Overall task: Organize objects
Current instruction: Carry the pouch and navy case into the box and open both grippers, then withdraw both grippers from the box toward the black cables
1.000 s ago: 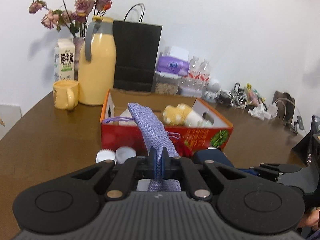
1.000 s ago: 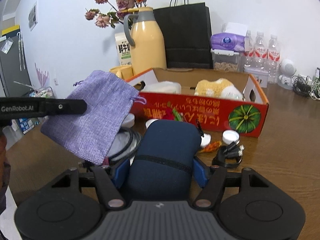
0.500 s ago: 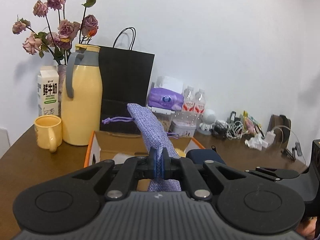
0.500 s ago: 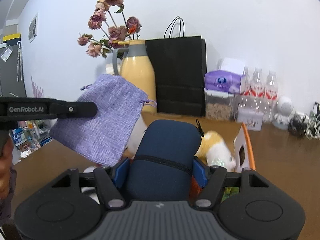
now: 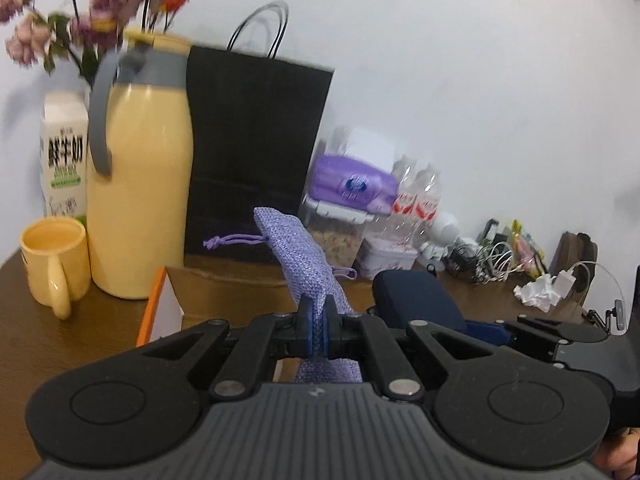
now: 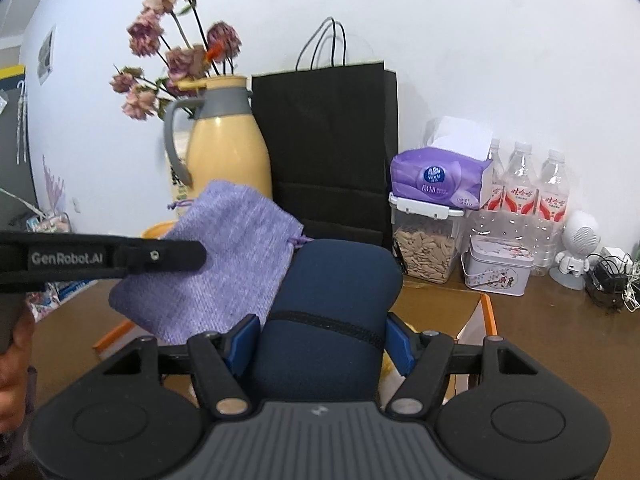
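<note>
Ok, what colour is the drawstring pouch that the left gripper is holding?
Lilac purple woven drawstring pouch, clearest in the right wrist view.

Between the blue pads of the left hand-held gripper (image 5: 319, 330) sits a lilac woven pouch (image 5: 304, 260) with a purple drawstring. The right hand-held gripper (image 6: 322, 342), black with blue pads, flanks a navy blue case (image 6: 332, 312) crossed by a black zip line. Ahead of both are a pale yellow jug (image 5: 140, 200) with a grey handle and collar, a yellow mug (image 5: 54, 258), a matt black paper bag (image 6: 326, 148), a purple tissue pack (image 6: 438, 178), red-labelled clear bottles (image 6: 520, 196), dusty pink flowers (image 6: 176, 52) and a brown wood-grain tabletop (image 5: 60, 344).
</note>
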A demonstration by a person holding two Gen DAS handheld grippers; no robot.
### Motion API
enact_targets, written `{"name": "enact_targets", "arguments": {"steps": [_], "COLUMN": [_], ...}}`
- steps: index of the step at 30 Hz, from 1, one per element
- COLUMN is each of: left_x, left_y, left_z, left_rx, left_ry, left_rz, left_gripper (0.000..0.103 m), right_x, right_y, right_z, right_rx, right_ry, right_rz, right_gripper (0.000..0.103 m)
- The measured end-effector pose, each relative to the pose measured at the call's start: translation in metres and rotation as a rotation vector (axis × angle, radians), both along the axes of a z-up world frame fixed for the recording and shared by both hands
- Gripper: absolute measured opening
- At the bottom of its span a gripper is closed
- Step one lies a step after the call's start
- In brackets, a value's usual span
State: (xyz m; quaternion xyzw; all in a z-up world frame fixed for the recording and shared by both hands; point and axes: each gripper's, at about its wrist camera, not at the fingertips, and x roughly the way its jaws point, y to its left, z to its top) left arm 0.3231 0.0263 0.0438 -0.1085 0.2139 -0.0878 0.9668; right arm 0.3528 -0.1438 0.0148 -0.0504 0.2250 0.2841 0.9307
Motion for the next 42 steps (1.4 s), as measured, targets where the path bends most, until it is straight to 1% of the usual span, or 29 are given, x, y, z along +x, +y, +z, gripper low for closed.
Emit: {"name": "enact_targets", "arguments": {"steps": [2, 8, 12, 18, 20, 21, 22, 23, 24, 25, 26, 27, 28, 30, 33, 34, 42], "left_x": [0.013, 0.035, 0.038, 0.04, 0.04, 0.04, 0.04, 0.039, 0.037, 0.036, 0.034, 0.032, 0.031, 0.029, 0.025, 0.023, 0.012], "left_y": [0.002, 0.002, 0.0, -0.007, -0.01, -0.012, -0.012, -0.012, -0.012, -0.013, -0.014, -0.014, -0.015, -0.015, -0.016, -0.016, -0.018], "left_z": [-0.013, -0.042, -0.051, -0.058, -0.059, -0.059, -0.058, -0.058, -0.057, -0.056, -0.054, -0.053, -0.051, -0.048, -0.042, -0.04, -0.027], "left_rx": [-0.006, 0.029, 0.064, 0.136, 0.166, 0.181, 0.188, 0.192, 0.199, 0.212, 0.221, 0.225, 0.226, 0.233, 0.241, 0.238, 0.245], "left_ry": [0.042, 0.139, 0.166, 0.199, 0.2, 0.199, 0.194, 0.186, 0.168, 0.152, 0.144, 0.132, 0.124, 0.108, 0.09, 0.084, 0.045], "left_rz": [-0.006, -0.021, -0.027, -0.02, -0.008, 0.003, 0.009, 0.017, 0.031, 0.046, 0.053, 0.056, 0.06, 0.078, 0.093, 0.094, 0.105], "left_gripper": [0.005, 0.005, 0.005, 0.007, 0.011, 0.02, 0.039, 0.05, 0.065, 0.076, 0.08, 0.085, 0.093, 0.103, 0.103, 0.103, 0.103], "right_x": [0.009, 0.034, 0.037, 0.043, 0.042, 0.041, 0.041, 0.041, 0.04, 0.04, 0.04, 0.04, 0.039, 0.04, 0.04, 0.039, 0.03], "right_y": [0.001, -0.002, -0.002, -0.004, -0.002, -0.001, 0.0, 0.001, 0.001, 0.001, 0.0, 0.0, 0.0, -0.001, -0.003, -0.004, -0.007], "right_z": [-0.009, -0.038, -0.045, -0.052, -0.054, -0.055, -0.055, -0.055, -0.055, -0.054, -0.053, -0.052, -0.051, -0.05, -0.048, -0.046, -0.03], "right_rx": [-0.003, 0.003, -0.01, -0.045, -0.069, -0.08, -0.089, -0.093, -0.094, -0.094, -0.092, -0.091, -0.091, -0.088, -0.079, -0.075, -0.065], "right_ry": [0.016, 0.091, 0.102, 0.107, 0.105, 0.103, 0.104, 0.105, 0.106, 0.105, 0.108, 0.109, 0.108, 0.115, 0.129, 0.129, 0.1], "right_rz": [-0.001, -0.003, -0.002, -0.016, -0.01, -0.008, -0.004, 0.0, 0.002, 0.003, 0.002, 0.0, -0.004, -0.011, -0.019, -0.02, -0.03], "right_gripper": [0.065, 0.065, 0.065, 0.066, 0.067, 0.067, 0.068, 0.07, 0.07, 0.074, 0.082, 0.086, 0.092, 0.093, 0.097, 0.103, 0.103]}}
